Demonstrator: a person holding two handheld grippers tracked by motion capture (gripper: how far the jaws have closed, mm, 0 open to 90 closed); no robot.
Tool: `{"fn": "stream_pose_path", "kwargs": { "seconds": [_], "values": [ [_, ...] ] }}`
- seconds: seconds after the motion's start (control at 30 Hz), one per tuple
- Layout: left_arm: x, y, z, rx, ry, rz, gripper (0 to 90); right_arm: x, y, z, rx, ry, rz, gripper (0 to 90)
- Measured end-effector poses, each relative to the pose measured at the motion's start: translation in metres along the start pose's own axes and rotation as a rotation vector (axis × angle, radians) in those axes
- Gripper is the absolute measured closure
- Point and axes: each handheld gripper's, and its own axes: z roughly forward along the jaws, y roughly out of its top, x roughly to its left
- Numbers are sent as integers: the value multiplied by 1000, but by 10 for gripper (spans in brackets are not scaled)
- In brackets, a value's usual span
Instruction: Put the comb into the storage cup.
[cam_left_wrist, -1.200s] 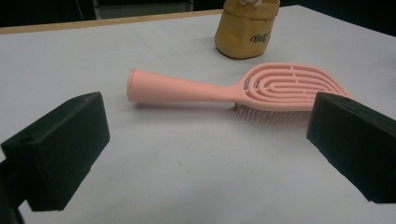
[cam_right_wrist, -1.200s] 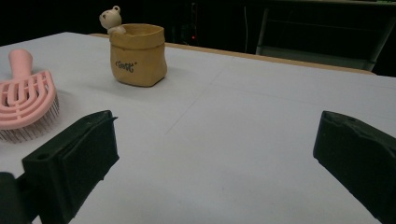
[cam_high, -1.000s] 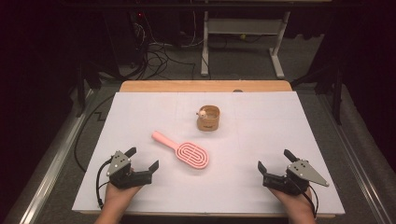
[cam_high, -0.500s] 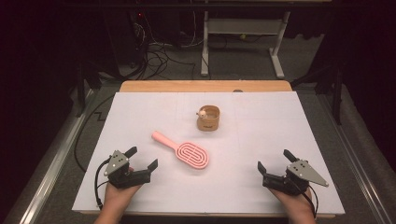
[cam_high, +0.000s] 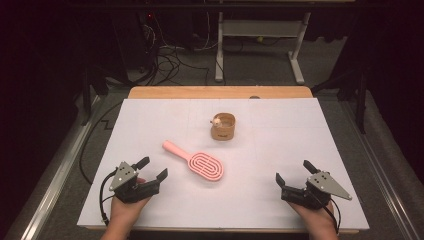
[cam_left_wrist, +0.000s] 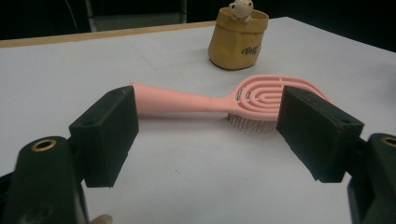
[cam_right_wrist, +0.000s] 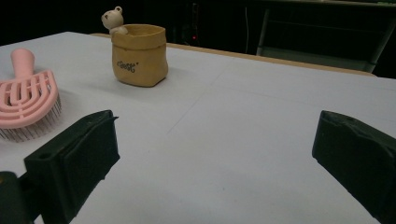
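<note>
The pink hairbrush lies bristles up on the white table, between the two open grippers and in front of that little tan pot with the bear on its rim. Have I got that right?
Nearly. The pink hairbrush lies bristles down, not up: the left gripper view shows them pressing on the white table under its slotted back. The rest holds: it lies between the open left gripper and right gripper, in front of the tan pot with the bear.

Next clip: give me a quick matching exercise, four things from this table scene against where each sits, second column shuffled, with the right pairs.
Things:
1. hairbrush
2. pot
3. left gripper
4. right gripper

Places:
A. near right corner of the table, open
B. middle of the table, bristles down
C. near left corner of the table, open
D. beyond the hairbrush, small bear figure on its rim

Pairs: 1-B, 2-D, 3-C, 4-A
</note>
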Motion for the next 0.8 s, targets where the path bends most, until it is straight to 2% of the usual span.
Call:
{"fn": "stream_pose_path", "kwargs": {
  "seconds": [0.1,0.17,0.23,0.27,0.4,0.43,0.47,0.53,0.57,0.6,0.63,0.7,0.73,0.8],
  "values": [
    [-1,2,1,7,-2,-10,205,0,0,0,-1,1,-2,15],
    [0,1,-1,-9,-18,-12,335,0,0,0,0,0,0,15],
    [0,2,0,-2,-18,-9,354,0,0,0,0,0,0,15],
    [0,2,0,-2,-12,-5,398,0,0,0,0,0,-1,15],
    [0,2,1,7,-2,-9,463,0,0,0,1,0,1,15],
    [0,2,2,15,1,-10,504,0,0,0,2,0,2,15],
    [0,1,2,12,1,-11,542,0,-1,0,2,0,2,15],
    [0,1,2,16,-2,-11,549,0,-1,0,3,1,3,15],
    [0,1,2,13,-2,-7,600,0,-1,0,3,1,4,15],
    [0,0,2,16,-3,-1,603,0,-1,0,3,1,5,15],
    [0,0,2,20,-1,9,670,0,-1,0,3,2,5,15],
    [0,-1,2,21,-13,6,679,0,-1,0,4,3,6,15],
    [0,-1,1,22,-9,6,732,0,-1,0,5,3,7,15],
    [1,-2,2,27,-13,6,769,0,-1,0,4,3,8,15]
  ]
}}
